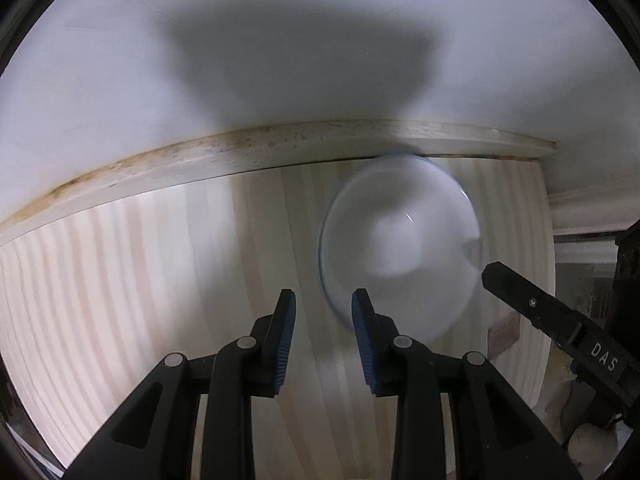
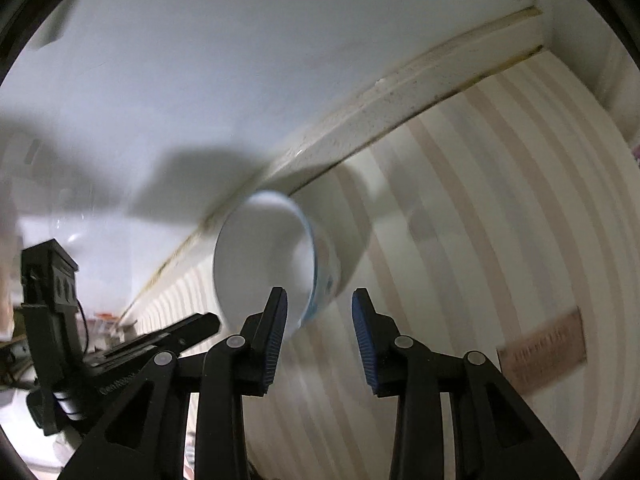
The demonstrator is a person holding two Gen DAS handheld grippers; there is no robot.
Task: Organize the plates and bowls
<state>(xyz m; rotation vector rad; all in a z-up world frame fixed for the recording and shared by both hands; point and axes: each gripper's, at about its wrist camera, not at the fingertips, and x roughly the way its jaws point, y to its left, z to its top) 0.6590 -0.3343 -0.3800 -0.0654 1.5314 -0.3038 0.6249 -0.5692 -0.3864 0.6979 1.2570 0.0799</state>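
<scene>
A white bowl point(image 1: 400, 248) with a blue rim stands on the pale striped wooden table point(image 1: 140, 280), close to the back rail. My left gripper point(image 1: 324, 300) is open and empty, its right fingertip point(image 1: 360, 304) at the bowl's near rim. In the right wrist view the bowl point(image 2: 264, 260) shows a blue pattern on its outside. My right gripper point(image 2: 320, 298) is open and empty, its left fingertip point(image 2: 278, 300) over the bowl's near edge. Each gripper shows in the other's view, the right one at right point(image 1: 552, 316), the left one at lower left point(image 2: 160, 340). Both views are blurred.
A wooden rail point(image 1: 240, 152) runs along the table's back edge against a white wall point(image 1: 280, 40). A brownish label point(image 2: 544, 352) lies on the table at the right. Clutter shows at the far left beyond the table point(image 2: 104, 320).
</scene>
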